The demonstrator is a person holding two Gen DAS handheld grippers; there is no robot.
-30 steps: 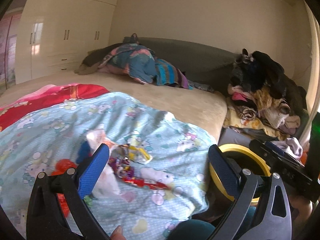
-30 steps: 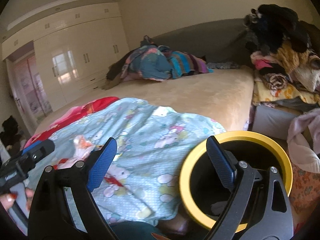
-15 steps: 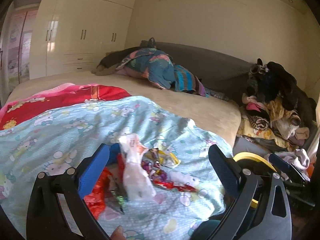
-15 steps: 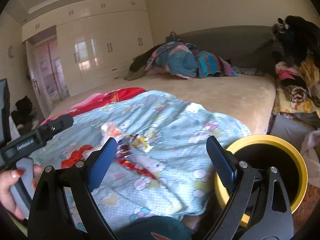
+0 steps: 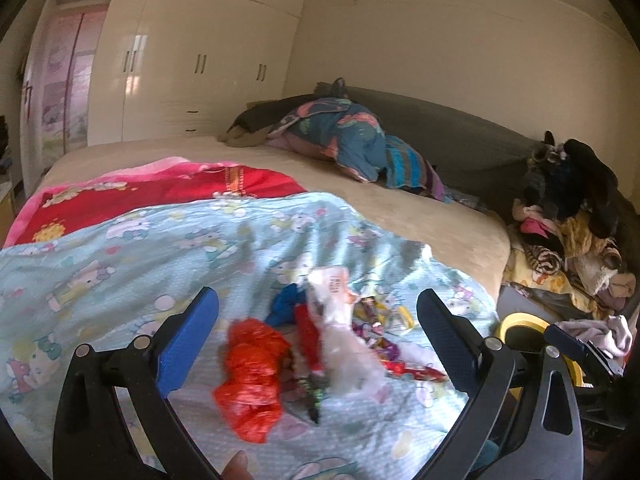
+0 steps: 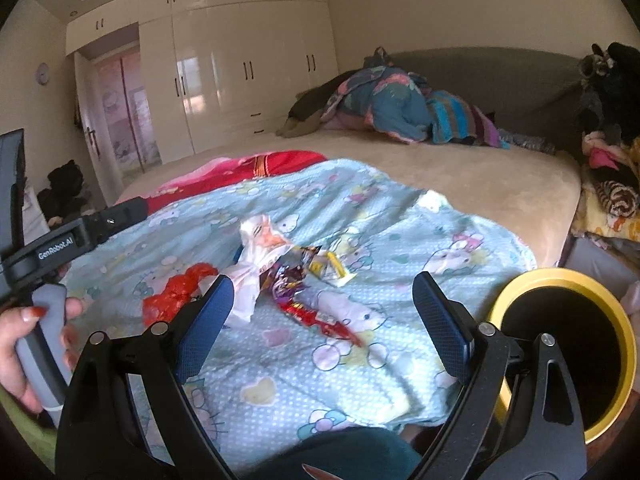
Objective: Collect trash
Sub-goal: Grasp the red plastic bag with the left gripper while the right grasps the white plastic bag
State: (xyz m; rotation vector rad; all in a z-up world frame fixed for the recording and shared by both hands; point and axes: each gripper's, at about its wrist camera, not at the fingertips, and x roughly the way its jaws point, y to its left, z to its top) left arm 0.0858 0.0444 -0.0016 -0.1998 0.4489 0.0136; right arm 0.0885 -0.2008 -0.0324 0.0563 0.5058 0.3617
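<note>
A small heap of trash lies on the light-blue cartoon blanket: a crumpled red plastic bag, a white wrapper, a yellow wrapper and a shiny red wrapper. My left gripper is open and empty, its jaws standing either side of the heap just short of it. My right gripper is open and empty, hovering before the same heap. A black bin with a yellow rim stands beside the bed at the right; it also shows in the left wrist view.
The beige bed carries a red blanket and a heap of bedding at the headboard. A pile of clothes sits at the right. White wardrobes line the far wall. The hand holding the left gripper is at left.
Both grippers have swung left, away from the bin and onto the trash heap. The heap now sits between each pair of jaws. Both stay open.
</note>
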